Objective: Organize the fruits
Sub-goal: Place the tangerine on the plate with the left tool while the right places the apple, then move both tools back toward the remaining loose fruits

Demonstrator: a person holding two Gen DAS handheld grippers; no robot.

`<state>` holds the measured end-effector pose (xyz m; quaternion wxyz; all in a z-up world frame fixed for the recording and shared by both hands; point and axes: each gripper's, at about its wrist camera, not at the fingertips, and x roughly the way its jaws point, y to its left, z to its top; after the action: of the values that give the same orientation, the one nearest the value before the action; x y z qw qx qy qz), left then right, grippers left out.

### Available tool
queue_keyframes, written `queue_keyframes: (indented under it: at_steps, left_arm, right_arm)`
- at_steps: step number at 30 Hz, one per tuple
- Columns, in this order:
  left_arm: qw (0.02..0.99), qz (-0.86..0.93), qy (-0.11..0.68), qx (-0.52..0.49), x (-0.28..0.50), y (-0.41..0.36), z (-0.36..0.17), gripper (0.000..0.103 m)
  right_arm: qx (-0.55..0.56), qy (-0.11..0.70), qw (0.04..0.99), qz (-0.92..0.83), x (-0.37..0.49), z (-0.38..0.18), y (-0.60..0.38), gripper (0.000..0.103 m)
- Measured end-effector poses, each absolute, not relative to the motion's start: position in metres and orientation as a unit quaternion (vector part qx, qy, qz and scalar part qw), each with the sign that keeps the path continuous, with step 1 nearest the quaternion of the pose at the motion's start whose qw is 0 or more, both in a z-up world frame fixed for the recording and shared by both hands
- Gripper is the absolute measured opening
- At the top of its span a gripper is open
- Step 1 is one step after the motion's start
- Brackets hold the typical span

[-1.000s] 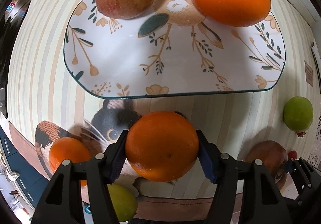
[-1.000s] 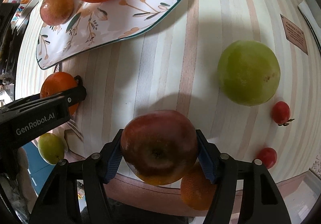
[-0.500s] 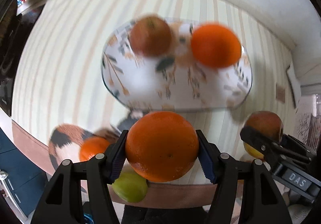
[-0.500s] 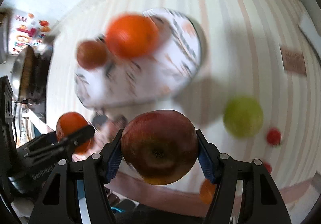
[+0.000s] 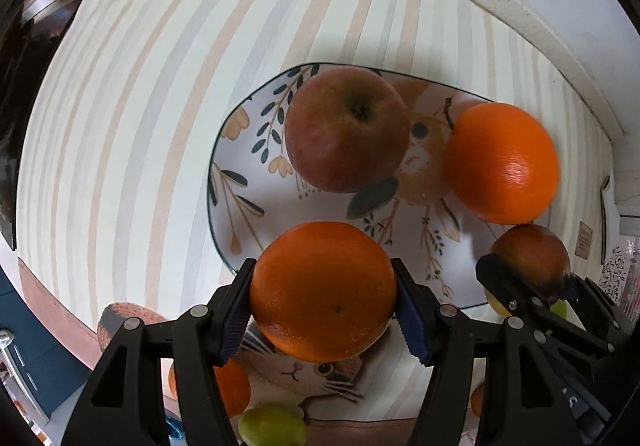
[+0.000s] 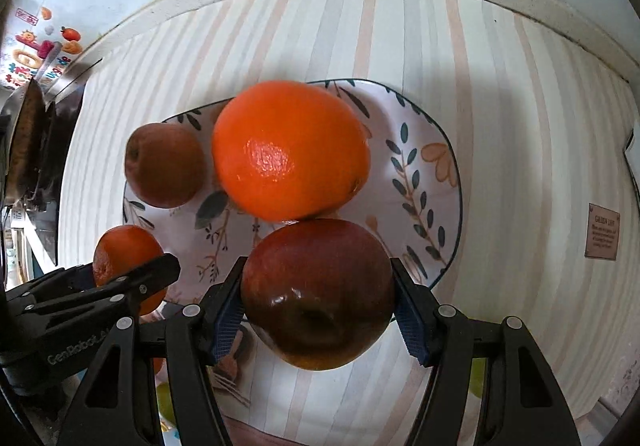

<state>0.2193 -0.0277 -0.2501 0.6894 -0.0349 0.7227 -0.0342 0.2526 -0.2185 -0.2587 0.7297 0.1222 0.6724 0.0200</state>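
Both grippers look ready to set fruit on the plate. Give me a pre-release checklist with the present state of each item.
1. Left gripper clamped on its round orange: ok.
2. Right gripper clamped on its dark red apple: ok.
3. Floral ceramic plate in reach ahead of both: ok.
4. Bare plate space near its front: ok.
5. Red apple already on the plate and large orange beside it settled: ok.
6. Height above the plate: cannot tell.

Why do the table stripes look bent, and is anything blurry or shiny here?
Left wrist view: the fisheye lens bows the stripes; dark corners; glare on the plate's orange, its edge slightly soft. Right wrist view: same curving; bright highlights on the orange and the held apple; both sharp.
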Motion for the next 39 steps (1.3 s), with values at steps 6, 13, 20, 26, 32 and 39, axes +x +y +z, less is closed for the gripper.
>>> queue_keyframes:
  at_steps: [6, 13, 20, 26, 32, 39]
  left_arm:
    - [0.681, -0.030, 0.731, -0.038, 0.216, -0.025, -0.262, 0.062]
    - [0.689, -0.024, 0.723, -0.047, 0.223, -0.030, -0.258, 0.078]
    - [0.703, -0.025, 0.709, -0.047, 0.207, -0.023, -0.231, 0.084]
    - [0.724, -0.022, 0.688, -0.038, 0.193, -0.018, -0.201, 0.084]
    - [0.755, -0.017, 0.655, -0.016, 0.195, -0.016, -0.166, 0.084]
    - [0.785, -0.027, 0.619, -0.010, 0.182, -0.026, -0.134, 0.084]
  right_arm:
    - [0.138, 0.676, 0.724, 0.017, 0.255, -0.270, -0.216, 0.069]
    - [0.160, 0.664, 0.730, 0.015, 0.252, -0.271, -0.227, 0.081]
    - [0.157, 0.656, 0.738, 0.011, 0.245, -0.245, -0.237, 0.094]
    - [0.124, 0.647, 0.753, 0.005, 0.228, -0.222, -0.236, 0.094]
    - [0.109, 0.631, 0.768, 0.004, 0.209, -0.195, -0.232, 0.094]
    - [0.101, 0.602, 0.792, 0.010, 0.182, -0.155, -0.225, 0.094]
